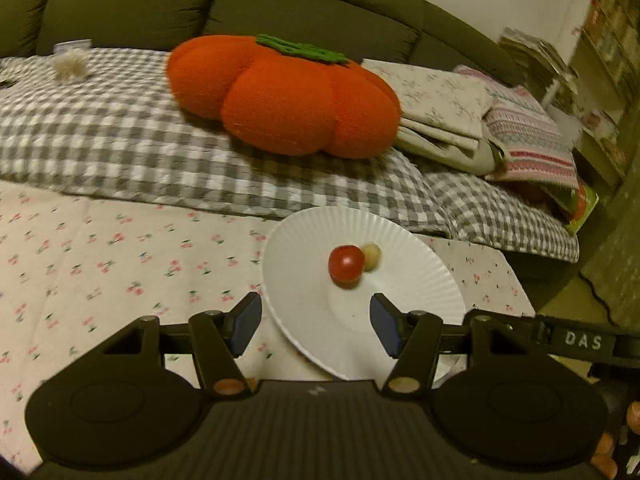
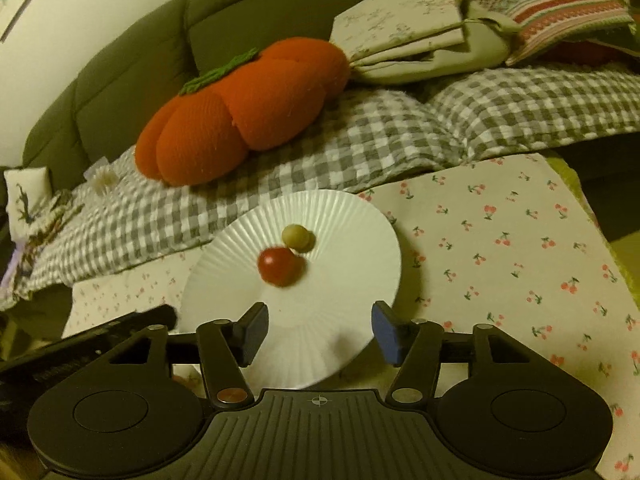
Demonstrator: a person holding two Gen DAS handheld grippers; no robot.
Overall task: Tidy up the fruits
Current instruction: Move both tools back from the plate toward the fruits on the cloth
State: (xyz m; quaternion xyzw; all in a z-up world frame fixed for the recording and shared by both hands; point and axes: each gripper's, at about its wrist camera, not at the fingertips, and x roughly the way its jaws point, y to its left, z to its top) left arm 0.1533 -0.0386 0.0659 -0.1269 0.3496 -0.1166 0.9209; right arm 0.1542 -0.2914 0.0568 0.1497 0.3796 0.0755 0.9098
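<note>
"DAS" on right gripper [image 1: 580, 340] (white letters)

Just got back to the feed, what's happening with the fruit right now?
Nothing is being held. The left tongs and right tongs are both open, hovering at the near rim of the white paper plate. A red cherry tomato and a pale green grape sit side by side on the plate.

A home living room: a green sofa [image 1: 132, 4] bearing a checked blanket [image 1: 120, 140] and a pumpkin cushion [image 1: 280, 96].
</note>
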